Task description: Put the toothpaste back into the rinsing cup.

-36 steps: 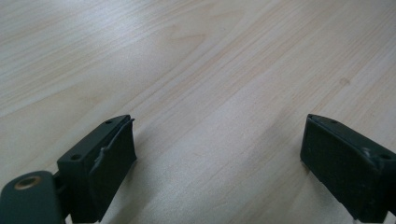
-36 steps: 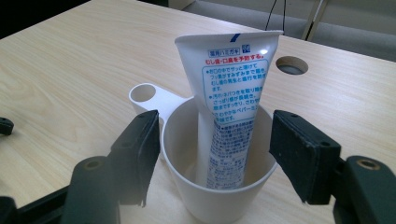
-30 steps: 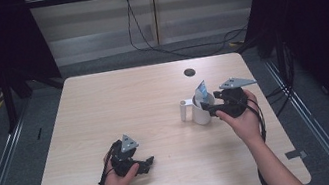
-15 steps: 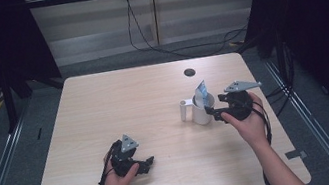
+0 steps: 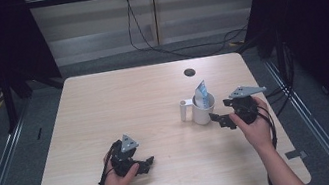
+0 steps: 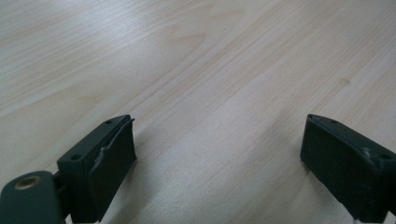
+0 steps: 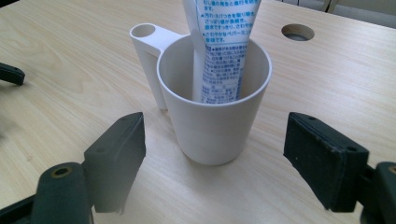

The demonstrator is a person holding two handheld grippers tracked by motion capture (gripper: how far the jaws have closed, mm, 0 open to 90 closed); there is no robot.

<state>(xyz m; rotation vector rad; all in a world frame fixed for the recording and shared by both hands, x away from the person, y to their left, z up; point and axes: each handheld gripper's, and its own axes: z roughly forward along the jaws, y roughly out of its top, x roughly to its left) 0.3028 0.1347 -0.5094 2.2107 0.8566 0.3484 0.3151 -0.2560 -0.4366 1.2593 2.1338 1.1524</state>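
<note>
A white cup point(image 5: 203, 110) with a side handle point(image 5: 184, 110) stands right of the table's middle; a blue-and-white tube point(image 5: 201, 91) stands upright inside it. In the right gripper view the cup point(image 7: 214, 116) sits just beyond the jaws, the tube point(image 7: 219, 44) leaning on its far wall. My right gripper point(image 5: 218, 118) is open, just right of the cup and apart from it. My left gripper point(image 5: 147, 164) rests low near the front left, open over bare wood; its jaws stand wide apart with nothing between them.
The wooden table point(image 5: 119, 105) has a round cable hole point(image 5: 189, 72) at the back, behind the cup. Dark floor and metal rails surround the table; cables hang at the far wall.
My right gripper has let go of the cup and drawn back toward the right and front. The cup and tube stayed put. The left gripper has not moved.
</note>
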